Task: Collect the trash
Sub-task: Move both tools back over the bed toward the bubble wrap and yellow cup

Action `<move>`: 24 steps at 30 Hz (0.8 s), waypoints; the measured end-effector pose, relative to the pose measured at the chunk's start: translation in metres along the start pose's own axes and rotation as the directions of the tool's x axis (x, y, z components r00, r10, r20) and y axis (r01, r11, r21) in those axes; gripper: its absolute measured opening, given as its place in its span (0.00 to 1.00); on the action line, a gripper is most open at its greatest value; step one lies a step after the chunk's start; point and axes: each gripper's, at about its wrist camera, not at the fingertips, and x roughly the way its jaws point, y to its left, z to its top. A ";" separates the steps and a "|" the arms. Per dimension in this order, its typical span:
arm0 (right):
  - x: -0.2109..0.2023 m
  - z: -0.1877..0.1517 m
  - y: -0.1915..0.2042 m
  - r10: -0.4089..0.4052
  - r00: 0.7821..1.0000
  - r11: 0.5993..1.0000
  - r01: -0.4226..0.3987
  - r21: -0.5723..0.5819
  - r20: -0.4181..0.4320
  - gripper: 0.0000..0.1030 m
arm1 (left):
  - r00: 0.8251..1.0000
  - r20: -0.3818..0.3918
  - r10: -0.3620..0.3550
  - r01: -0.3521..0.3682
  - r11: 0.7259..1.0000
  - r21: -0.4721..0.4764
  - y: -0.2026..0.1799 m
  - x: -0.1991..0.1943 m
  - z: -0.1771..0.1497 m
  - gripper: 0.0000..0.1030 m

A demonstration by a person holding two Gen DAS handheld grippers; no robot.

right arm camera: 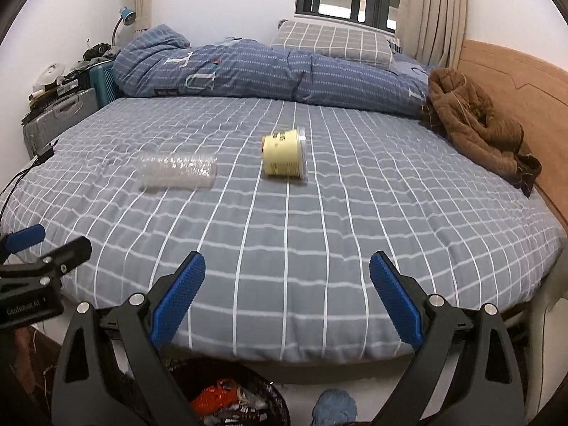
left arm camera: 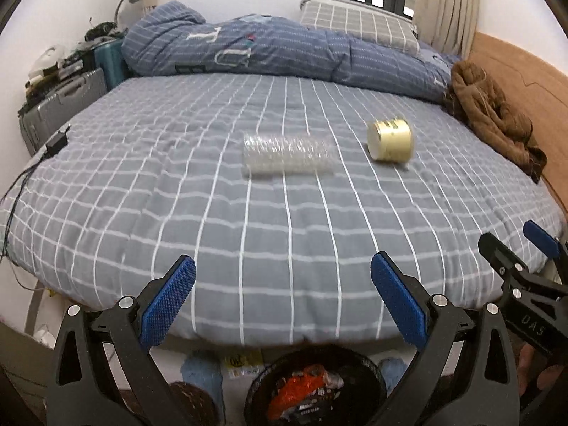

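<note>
Both grippers hang over the near edge of the bed (left arm camera: 284, 213), and neither holds anything. The left gripper (left arm camera: 283, 284) has its blue pads spread wide apart, with only checked bedcover between them; the right gripper (right arm camera: 287, 280) is spread just as wide and is likewise empty.

In the left wrist view, a clear plastic sleeve of cups (left arm camera: 287, 156) lies on its side at about 12 o'clock from the gripper, well out on the cover. A yellow tub (left arm camera: 390, 140), also tipped on its side, lies near it at about 1 o'clock, apart from the sleeve. In the right wrist view the sleeve sits at 11 o'clock and the tub at 12 o'clock.

A black bin (left arm camera: 316, 387) (already holding an orange wrapper and other scraps) stands on the floor below the bed edge, at 6 o'clock.
</note>
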 end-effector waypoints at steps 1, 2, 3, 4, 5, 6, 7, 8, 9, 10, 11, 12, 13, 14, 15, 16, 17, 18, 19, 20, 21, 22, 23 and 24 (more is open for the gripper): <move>0.004 0.005 0.000 -0.003 1.000 1.000 0.003 0.001 0.003 0.87 | 1.000 0.004 0.003 -0.003 1.000 -0.003 0.001 0.002 0.004 0.94; 0.007 0.008 0.000 -0.005 1.000 1.000 0.005 0.002 0.005 0.87 | 1.000 0.008 0.005 -0.005 1.000 -0.006 0.001 0.006 0.010 0.94; 0.012 0.012 0.000 -0.007 1.000 1.000 0.007 0.004 0.007 0.87 | 1.000 0.011 0.007 -0.007 1.000 -0.008 0.002 0.009 0.014 0.94; 0.016 0.014 0.000 -0.008 1.000 1.000 0.007 0.004 0.007 0.87 | 1.000 0.012 0.010 -0.010 1.000 -0.009 0.002 0.012 0.018 0.94; 0.020 0.017 0.000 -0.009 1.000 1.000 0.009 0.002 0.006 0.87 | 1.000 0.013 0.012 -0.012 1.000 -0.010 0.002 0.017 0.022 0.94; 0.024 0.020 0.000 -0.010 1.000 1.000 0.010 -0.001 0.006 0.87 | 1.000 0.014 0.015 -0.015 1.000 -0.011 0.003 0.019 0.026 0.94; 0.029 0.023 0.001 -0.011 1.000 1.000 0.011 -0.004 0.004 0.87 | 1.000 0.015 0.020 -0.020 1.000 -0.012 0.004 0.023 0.029 0.94; 0.034 0.025 0.002 -0.011 1.000 1.000 0.011 -0.006 0.000 0.87 | 1.000 0.016 0.026 -0.025 1.000 -0.014 0.004 0.027 0.032 0.94; 0.037 0.028 0.003 -0.009 1.000 1.000 0.009 -0.008 -0.002 0.87 | 0.999 0.016 0.033 -0.033 0.999 -0.014 0.005 0.032 0.035 0.94; 0.041 0.031 0.004 -0.007 1.000 1.000 0.007 -0.011 -0.002 0.87 | 0.999 0.011 0.036 -0.036 0.999 -0.013 0.006 0.037 0.037 0.94; 0.045 0.034 0.006 -0.007 1.000 1.000 0.007 -0.015 -0.001 0.87 | 0.999 0.004 0.038 -0.038 0.999 -0.014 0.006 0.043 0.041 0.94; 0.048 0.036 0.007 -0.006 1.000 1.000 0.006 -0.018 0.000 0.87 | 0.999 0.001 0.038 -0.038 0.999 -0.016 0.007 0.047 0.043 0.94; 0.053 0.039 0.009 -0.005 1.000 1.000 0.005 -0.021 -0.001 0.87 | 0.999 -0.004 0.037 -0.037 0.999 -0.021 0.008 0.052 0.046 0.94; 0.058 0.042 0.010 -0.004 1.000 1.000 0.004 -0.025 -0.001 0.87 | 0.999 -0.008 0.037 -0.037 0.999 -0.023 0.008 0.058 0.049 0.94; 0.062 0.044 0.010 -0.006 1.000 1.000 0.006 -0.027 -0.003 0.87 | 0.999 -0.010 0.037 -0.037 0.999 -0.021 0.008 0.062 0.052 0.94; 0.069 0.047 0.011 -0.008 1.000 1.000 0.008 -0.030 -0.006 0.87 | 0.999 -0.013 0.037 -0.037 0.999 -0.019 0.008 0.066 0.054 0.94; 0.075 0.050 0.010 -0.008 1.000 1.000 0.008 -0.030 -0.010 0.87 | 0.999 -0.014 0.037 -0.037 0.999 -0.017 0.007 0.071 0.057 0.94; 0.079 0.053 0.010 -0.008 1.000 1.000 0.008 -0.028 -0.013 0.87 | 0.999 -0.016 0.038 -0.038 0.999 -0.014 0.006 0.076 0.060 0.94; 0.086 0.056 0.009 -0.009 1.000 1.000 0.008 -0.027 -0.018 0.87 | 0.999 -0.017 0.036 -0.036 0.999 -0.013 0.005 0.080 0.063 0.94; 0.092 0.059 0.009 -0.009 1.000 1.000 0.009 -0.027 -0.022 0.87 | 0.999 -0.019 0.034 -0.034 0.999 -0.010 0.004 0.085 0.066 0.94; 0.096 0.061 0.008 -0.010 1.000 1.000 0.010 -0.027 -0.024 0.87 | 0.999 -0.021 0.034 -0.034 0.999 -0.006 0.002 0.091 0.070 0.94; 0.102 0.065 0.006 -0.014 1.000 1.000 0.013 -0.026 -0.026 0.87 | 0.999 -0.026 0.033 -0.033 0.999 -0.002 0.000 0.097 0.073 0.94; 0.108 0.068 0.004 -0.017 0.999 1.000 0.016 -0.022 -0.028 0.87 | 0.999 -0.029 0.031 -0.031 1.000 0.000 -0.001 0.101 0.075 0.94; 0.112 0.071 0.003 -0.016 0.999 1.000 0.016 -0.019 -0.030 0.87 | 0.999 -0.034 0.028 -0.028 1.000 0.003 -0.003 0.107 0.078 0.94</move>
